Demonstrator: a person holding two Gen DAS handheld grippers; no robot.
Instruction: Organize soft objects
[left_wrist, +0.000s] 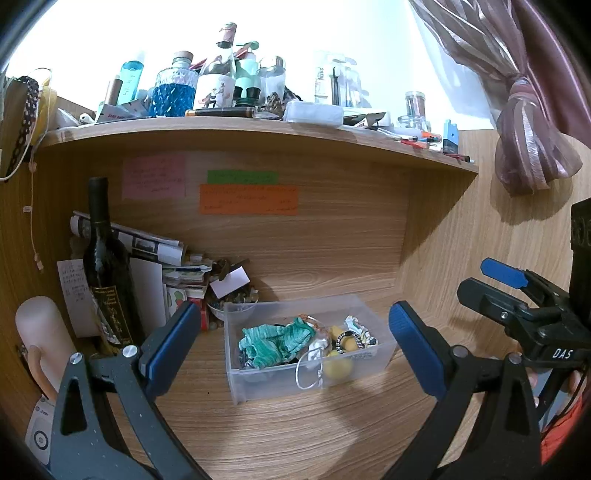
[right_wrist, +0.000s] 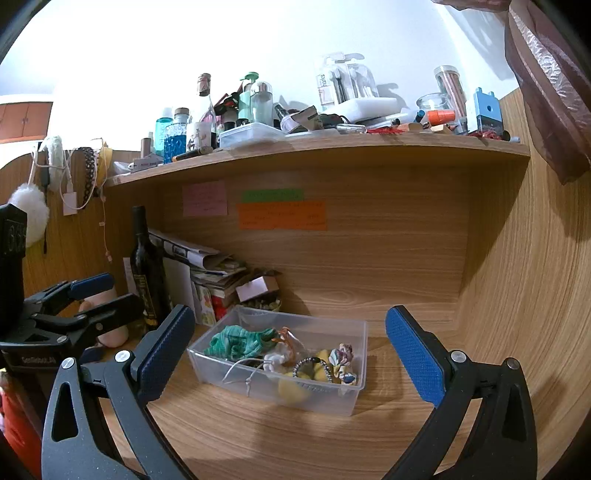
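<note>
A: Clear bin (left_wrist: 310, 354) mid-desk (left_wrist: 295, 435), below the shelf (left_wrist: 258, 129). Inside: teal cloth (left_wrist: 275, 339) at the left end, patterned scrunchie (right_wrist: 343, 363) at the right, yellow soft pieces (right_wrist: 291, 387), beaded band (right_wrist: 312, 365), white cord (right_wrist: 240, 373) trailing over the front wall.

B: Grippers?

A: Left gripper (left_wrist: 295, 343) spread wide, empty, aimed at the bin. Right gripper (right_wrist: 291, 354) same: spread wide, nothing held, bin framed between the pads. Right one also visible at the edge of the left view, blue fingers parted.

B: Stage?

A: Ambiguous. Soft things already in the bin, desk around it bare. Fits sorted-and-done, equally fits about-to-unload. No call on that.

B: Tips for any grab here?

A: Judgement only. Cloth bunched, so pinch a high fold, not the whole wad. Cord and band tangled over the yellow pieces; likely snag if pulled fast, so lift straight and slow. Bin light and thin-walled, probably slides; brace with the other gripper. Wine bottle (left_wrist: 107, 266) and paper stack (left_wrist: 166, 258) near on the left, so keep the left elbow swing small.
</note>
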